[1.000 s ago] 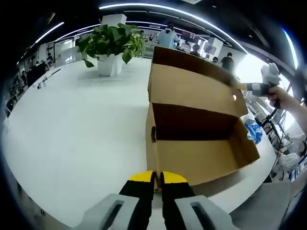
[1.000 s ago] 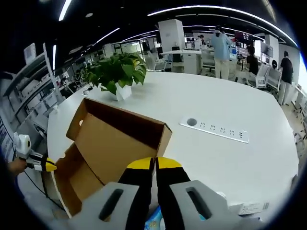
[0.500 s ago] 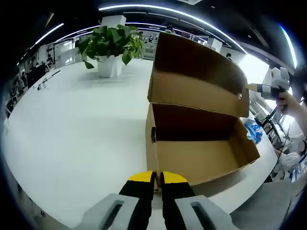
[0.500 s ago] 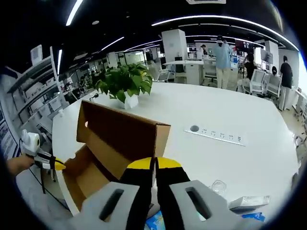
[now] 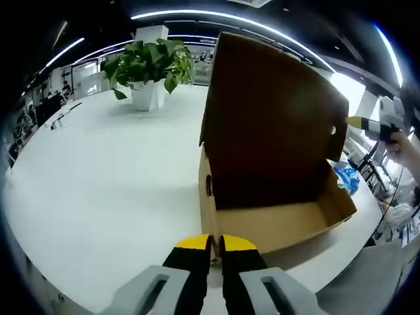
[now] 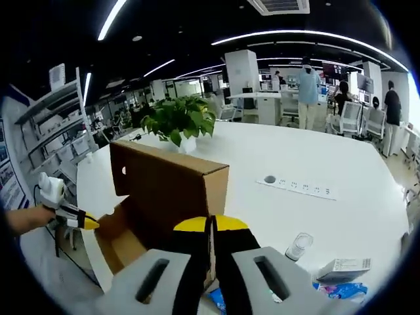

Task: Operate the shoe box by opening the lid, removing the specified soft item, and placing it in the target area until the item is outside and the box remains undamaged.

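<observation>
A big white table (image 5: 98,170) fills the left of the left gripper view, and the cardboard shoe box (image 5: 275,220) sits at centre right with its lid (image 5: 269,125) tipped up almost vertical above it. A potted plant (image 5: 149,65) stands at the upper left. Low at the bottom centre, the left gripper (image 5: 215,244) has its yellow-tipped jaws pressed together by the box's near edge, holding nothing. In the right gripper view, the right gripper (image 6: 211,226) is likewise closed, its tips in front of the box; whether they touch it I cannot tell.

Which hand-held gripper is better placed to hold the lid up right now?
Right, probably: the right hand-held gripper is at the raised lid, jaws together, while the left hand-held gripper sits at the box front wall.
</observation>
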`<control>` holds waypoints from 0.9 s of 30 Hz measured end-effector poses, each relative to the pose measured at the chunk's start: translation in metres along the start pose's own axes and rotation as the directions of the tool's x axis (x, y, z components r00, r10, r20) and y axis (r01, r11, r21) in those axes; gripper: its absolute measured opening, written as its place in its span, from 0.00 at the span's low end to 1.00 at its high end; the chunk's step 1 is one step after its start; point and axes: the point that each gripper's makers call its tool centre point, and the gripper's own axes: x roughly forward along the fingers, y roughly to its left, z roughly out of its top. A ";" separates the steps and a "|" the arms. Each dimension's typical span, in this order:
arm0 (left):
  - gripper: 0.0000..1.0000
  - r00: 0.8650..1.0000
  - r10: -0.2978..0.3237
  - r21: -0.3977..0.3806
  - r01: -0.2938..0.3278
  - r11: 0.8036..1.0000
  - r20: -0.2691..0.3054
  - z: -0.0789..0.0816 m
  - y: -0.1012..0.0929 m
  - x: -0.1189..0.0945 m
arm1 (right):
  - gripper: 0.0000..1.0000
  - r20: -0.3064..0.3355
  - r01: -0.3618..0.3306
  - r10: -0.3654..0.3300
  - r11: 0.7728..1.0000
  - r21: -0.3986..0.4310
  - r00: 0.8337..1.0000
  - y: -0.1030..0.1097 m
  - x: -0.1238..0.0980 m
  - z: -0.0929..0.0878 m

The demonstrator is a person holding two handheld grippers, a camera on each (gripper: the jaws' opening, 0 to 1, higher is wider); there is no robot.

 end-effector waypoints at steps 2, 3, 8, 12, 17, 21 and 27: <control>0.05 1.000 0.000 -0.007 0.000 1.000 0.004 0.000 0.001 0.000 | 0.00 0.008 -0.003 0.003 1.000 -0.005 1.000 0.004 -0.004 -0.002; 0.05 1.000 0.000 -0.007 0.000 1.000 0.005 0.000 0.001 0.000 | 0.00 0.010 -0.004 0.004 1.000 -0.006 1.000 0.004 -0.005 -0.003; 0.05 1.000 -0.001 0.009 0.001 1.000 0.017 0.001 0.000 0.000 | 0.00 0.027 -0.005 0.006 1.000 -0.026 1.000 0.013 -0.014 -0.010; 0.05 1.000 -0.003 0.006 0.003 1.000 0.030 0.001 0.000 0.000 | 0.01 0.042 -0.004 0.005 1.000 -0.019 0.999 0.017 -0.019 -0.015; 0.05 0.999 -0.004 0.012 0.003 1.000 0.036 0.001 0.000 -0.001 | 0.01 0.054 -0.005 0.006 1.000 -0.017 0.999 0.022 -0.024 -0.021; 0.06 0.999 -0.007 0.020 0.007 1.000 0.041 0.001 -0.001 -0.001 | 0.01 0.059 -0.003 0.004 1.000 -0.020 0.998 0.027 -0.029 -0.027; 0.06 0.999 -0.011 0.020 0.010 1.000 0.049 0.000 -0.002 -0.002 | 0.02 0.063 -0.002 0.004 0.999 -0.036 0.998 0.033 -0.035 -0.038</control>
